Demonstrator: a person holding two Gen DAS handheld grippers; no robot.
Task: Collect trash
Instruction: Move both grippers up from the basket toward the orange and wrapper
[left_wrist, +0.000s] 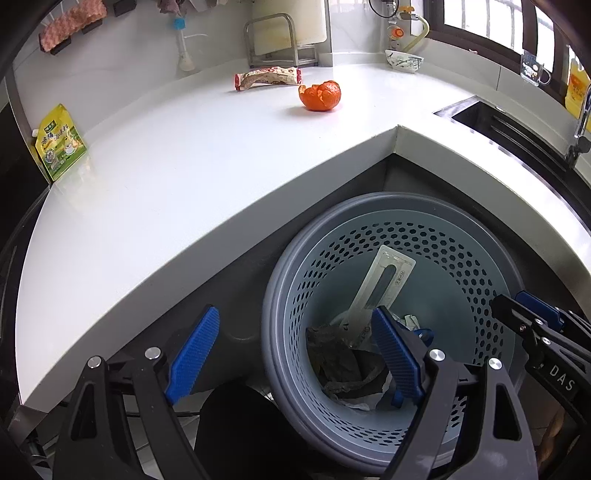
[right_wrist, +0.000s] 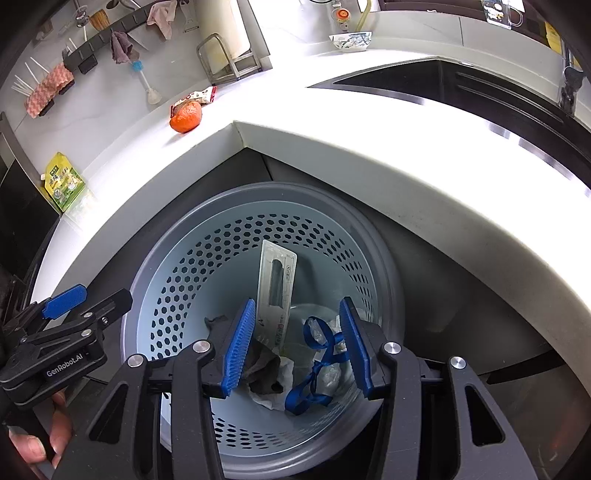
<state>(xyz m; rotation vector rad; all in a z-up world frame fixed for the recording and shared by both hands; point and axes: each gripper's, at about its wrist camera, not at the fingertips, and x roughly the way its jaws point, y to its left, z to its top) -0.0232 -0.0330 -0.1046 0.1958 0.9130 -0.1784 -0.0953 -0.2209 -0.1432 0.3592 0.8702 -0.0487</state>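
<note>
Right wrist view: on the white counter (right_wrist: 332, 122) sits an orange peel (right_wrist: 186, 116). Below, the grey bin (right_wrist: 177, 258) holds a dark rag (right_wrist: 264, 369), a clear plastic pack (right_wrist: 277, 280) and blue ribbon (right_wrist: 314, 369). Both grippers, left gripper (left_wrist: 295, 350) and right gripper (right_wrist: 297, 347), hang apart, holding nothing.
</note>
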